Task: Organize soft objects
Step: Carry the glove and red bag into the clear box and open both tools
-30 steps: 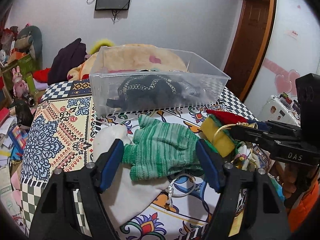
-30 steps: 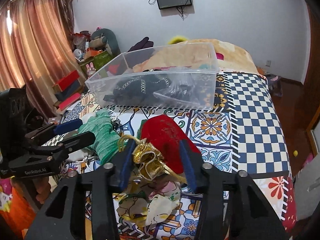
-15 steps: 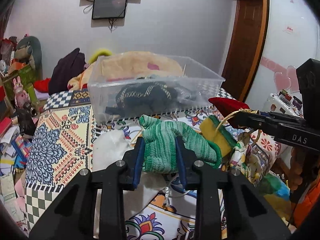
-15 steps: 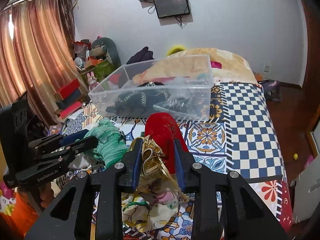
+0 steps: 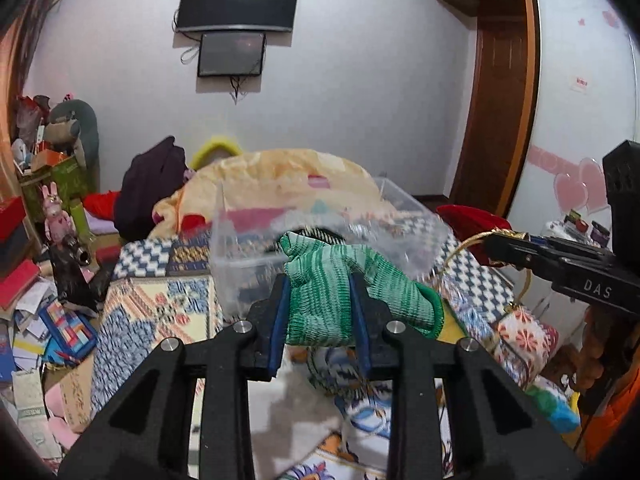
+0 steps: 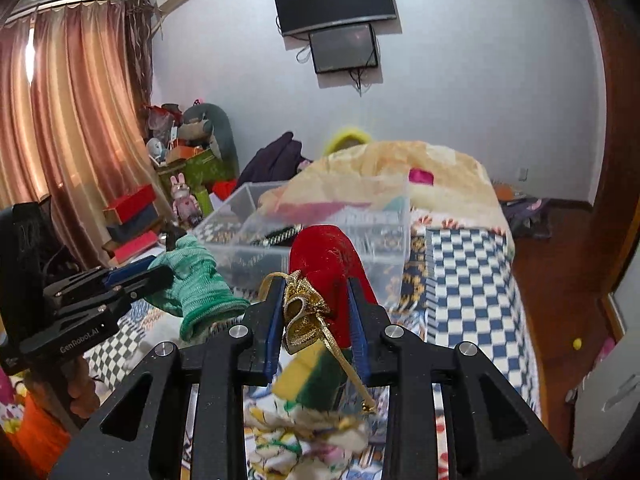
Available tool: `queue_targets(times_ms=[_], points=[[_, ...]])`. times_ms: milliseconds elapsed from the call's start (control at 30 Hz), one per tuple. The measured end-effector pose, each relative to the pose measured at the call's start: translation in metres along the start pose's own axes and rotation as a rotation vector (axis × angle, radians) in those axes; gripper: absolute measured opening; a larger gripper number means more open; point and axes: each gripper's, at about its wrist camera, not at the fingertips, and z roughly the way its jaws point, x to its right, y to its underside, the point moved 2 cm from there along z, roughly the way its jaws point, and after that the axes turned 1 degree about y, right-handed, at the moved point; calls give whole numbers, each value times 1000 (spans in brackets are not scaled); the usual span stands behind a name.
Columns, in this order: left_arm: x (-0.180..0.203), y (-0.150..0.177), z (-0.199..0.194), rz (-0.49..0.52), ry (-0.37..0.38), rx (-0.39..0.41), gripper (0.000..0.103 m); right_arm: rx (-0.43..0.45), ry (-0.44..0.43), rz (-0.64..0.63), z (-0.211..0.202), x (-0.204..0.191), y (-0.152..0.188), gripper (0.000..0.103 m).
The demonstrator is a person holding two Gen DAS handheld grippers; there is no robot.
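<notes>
Two grippers pinch ribbed green knit glove (image 5: pixel 320 292), red velvet pouch (image 6: pixel 328 264).

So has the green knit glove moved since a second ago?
Yes. The green knit glove, clamped in the left gripper, has risen off the bedspread and now overlaps the clear bin wall.

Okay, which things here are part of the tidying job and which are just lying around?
Part of the job:
- green knitted glove, clamped in the left gripper
- red velvet pouch with gold trim, clamped in the right gripper
- clear plastic storage box

Just lying about:
- wall-mounted black television
- pink rabbit figurine
- dark purple bag
</notes>
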Motion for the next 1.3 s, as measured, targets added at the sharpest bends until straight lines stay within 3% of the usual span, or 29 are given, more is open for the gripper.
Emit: queue_targets(times_ms=[333,567,1300], points=[[-18,-39,17,-21,-50,38,29,82,2,7,8,4,-40,27],[-26,-55,44,-11,-99,25,29,79,11,-10,28,-2,-56,27],[-29,-46,132,-34,-92,-199,29,-201,51,-98,120,-2,-38,27]])
